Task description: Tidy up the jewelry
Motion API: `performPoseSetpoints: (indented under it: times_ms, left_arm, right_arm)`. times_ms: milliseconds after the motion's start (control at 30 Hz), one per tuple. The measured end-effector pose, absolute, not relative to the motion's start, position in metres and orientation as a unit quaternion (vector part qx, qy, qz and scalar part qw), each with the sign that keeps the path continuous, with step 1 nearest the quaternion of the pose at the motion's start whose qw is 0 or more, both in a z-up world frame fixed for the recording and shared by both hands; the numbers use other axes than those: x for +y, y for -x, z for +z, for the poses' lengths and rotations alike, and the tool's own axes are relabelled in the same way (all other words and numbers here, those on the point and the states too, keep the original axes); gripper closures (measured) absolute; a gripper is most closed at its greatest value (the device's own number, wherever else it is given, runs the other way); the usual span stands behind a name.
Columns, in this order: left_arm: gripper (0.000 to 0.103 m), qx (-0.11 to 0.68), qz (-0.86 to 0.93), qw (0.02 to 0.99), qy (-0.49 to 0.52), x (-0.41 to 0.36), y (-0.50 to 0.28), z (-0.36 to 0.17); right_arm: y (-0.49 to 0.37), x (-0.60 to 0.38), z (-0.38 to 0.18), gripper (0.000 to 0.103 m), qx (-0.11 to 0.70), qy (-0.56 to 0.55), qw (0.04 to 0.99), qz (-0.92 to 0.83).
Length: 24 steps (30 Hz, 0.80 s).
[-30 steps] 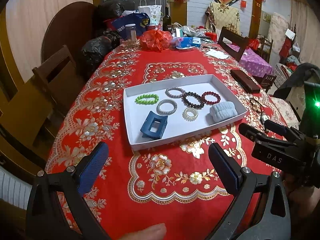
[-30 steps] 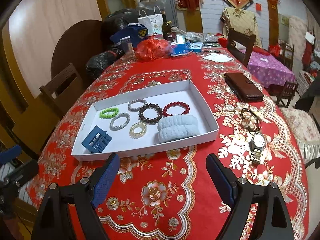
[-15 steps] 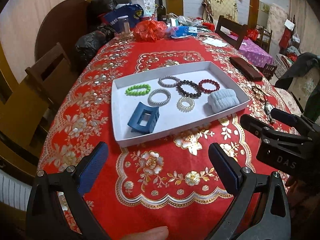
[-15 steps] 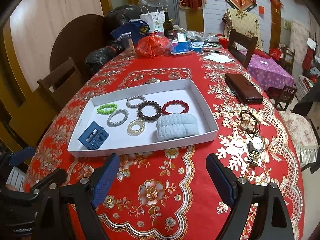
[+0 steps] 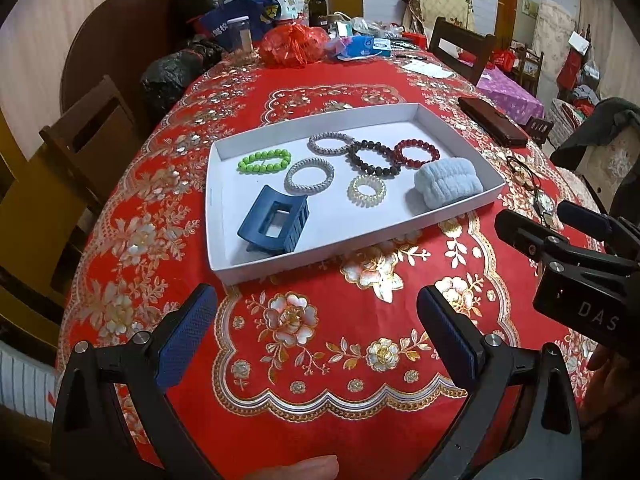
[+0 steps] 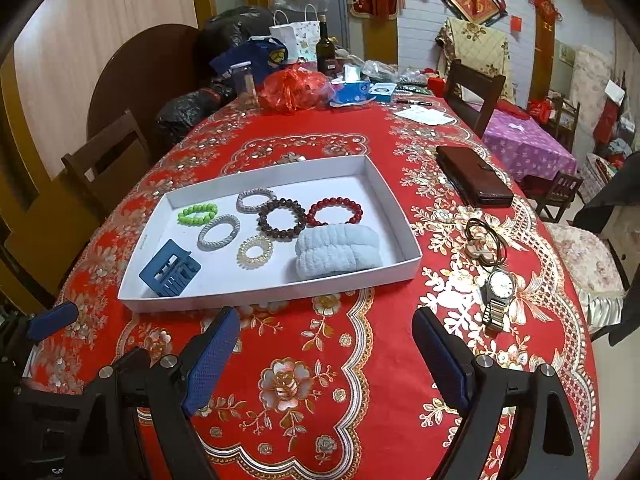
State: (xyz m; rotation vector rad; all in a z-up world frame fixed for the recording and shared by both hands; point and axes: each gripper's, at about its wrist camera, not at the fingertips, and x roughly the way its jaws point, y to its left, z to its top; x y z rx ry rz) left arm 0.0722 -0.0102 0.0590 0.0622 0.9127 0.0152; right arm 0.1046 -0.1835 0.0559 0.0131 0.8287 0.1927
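here, bare tablecloth (image 6: 320,344) between white tray (image 6: 280,298) and wide-apart fingers (image 6: 210,354)

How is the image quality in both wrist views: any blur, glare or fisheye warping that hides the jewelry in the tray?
Left wrist: sharp, evenly lit; the white tray bows from fisheye distortion, corners vignetted black. Right wrist: equally sharp; the wristwatch face shows mild glare, and the table edge curves strongly. Nothing hides the jewelry.

Wine bottle (image 6: 325,51), brown wallet (image 6: 474,181)

"DAS" — right hand-held gripper (image 5: 580,220)
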Motion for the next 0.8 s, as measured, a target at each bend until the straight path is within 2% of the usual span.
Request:
performPoseSetpoints:
  times_ms: [800]
  left_arm:
    - [0.003, 0.444, 0.009, 0.896, -0.030, -0.0088, -0.0736, 0.0546]
  right_arm:
    - [-0.1047, -0.1795, 0.0555, 0.017, 0.403, 0.003, 0.910, 0.094]
